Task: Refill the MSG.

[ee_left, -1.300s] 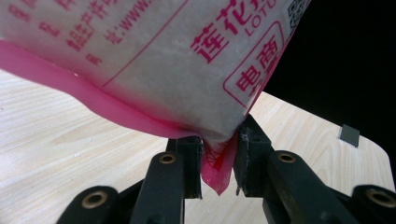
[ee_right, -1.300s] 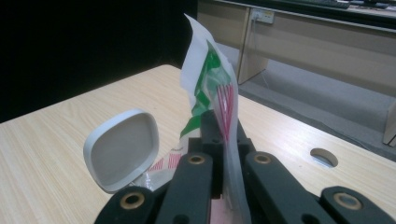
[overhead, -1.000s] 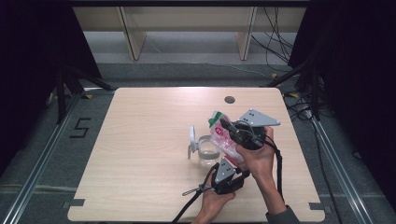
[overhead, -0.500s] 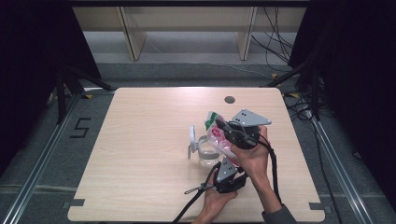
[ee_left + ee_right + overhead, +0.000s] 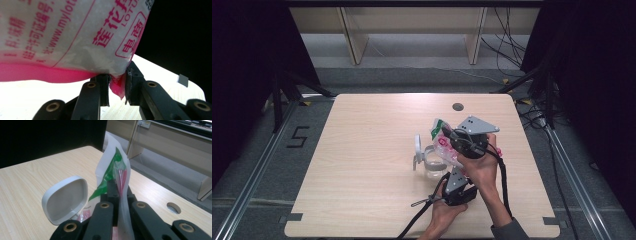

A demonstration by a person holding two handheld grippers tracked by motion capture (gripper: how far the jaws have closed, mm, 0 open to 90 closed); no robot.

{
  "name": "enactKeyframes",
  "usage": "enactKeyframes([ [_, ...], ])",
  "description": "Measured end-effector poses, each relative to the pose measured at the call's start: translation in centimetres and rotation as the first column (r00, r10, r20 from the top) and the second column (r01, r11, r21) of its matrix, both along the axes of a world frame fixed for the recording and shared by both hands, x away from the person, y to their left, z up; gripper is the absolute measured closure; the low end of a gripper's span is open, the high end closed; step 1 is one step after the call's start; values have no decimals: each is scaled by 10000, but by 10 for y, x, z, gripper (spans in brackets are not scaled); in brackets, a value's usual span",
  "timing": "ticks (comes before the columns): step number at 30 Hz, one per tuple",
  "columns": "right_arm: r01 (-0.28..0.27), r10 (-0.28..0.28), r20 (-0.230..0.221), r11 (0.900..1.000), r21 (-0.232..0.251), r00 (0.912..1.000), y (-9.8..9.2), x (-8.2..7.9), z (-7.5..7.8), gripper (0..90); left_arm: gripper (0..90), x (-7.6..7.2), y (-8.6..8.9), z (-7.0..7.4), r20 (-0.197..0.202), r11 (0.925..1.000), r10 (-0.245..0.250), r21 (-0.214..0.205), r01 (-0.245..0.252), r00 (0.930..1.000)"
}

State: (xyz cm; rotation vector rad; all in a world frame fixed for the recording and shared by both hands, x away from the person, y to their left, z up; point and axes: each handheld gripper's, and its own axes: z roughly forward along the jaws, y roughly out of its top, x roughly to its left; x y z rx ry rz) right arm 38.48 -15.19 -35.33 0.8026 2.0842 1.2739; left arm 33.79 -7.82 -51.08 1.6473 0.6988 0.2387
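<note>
Pale wooden table [image 5: 362,165], crinkled white-and-pink printed bag [image 5: 443,145], pinched by left gripper [image 5: 117,86] and right gripper [image 5: 117,192]

Both forearms were brought in from the near edge. The left tongs [image 5: 451,181] were held low and near, jaws nearly closed on a thin edge. The right tongs [image 5: 447,135] were raised beyond them, jaws pressed fully together.
</note>
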Motion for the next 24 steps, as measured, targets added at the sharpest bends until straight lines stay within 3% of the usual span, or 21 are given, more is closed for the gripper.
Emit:
enactKeyframes([
  [1, 6, -3, -262, 9999, 113, 9997, 1, -1, 0, 900, 757, 0, 0, 0, -11, 10000, 1, 14, -1, 10000],
  [6, -77, 76, -133, 9999, -81, 9999, 0, 1, 0, 900, 757, 1, -1, -1, -11, 9999, -3, -101, 3, 10000],
  [8, 3, -3, -382, 10000, -15, 9993, 2, 0, 0, 900, 757, 1, -1, 0, -24, 10000, 44, -53, -44, 10000],
  [11, -9, 9, -43, 9999, -112, 10000, 3, 2, 0, 900, 758, 2, -2, 0, 9, 9999, -2, -166, 2, 10000],
  [19, -1, -3, -309, 9999, -117, 9995, 5, 2, 0, 900, 759, 3, -2, 0, -27, 9998, 23, -183, -24, 10000],
  [24, 16, -16, -97, 10000, -27, 10000, 5, 3, 0, 900, 759, 3, -2, 0, -7, 9999, 66, -160, -67, 10000],
])
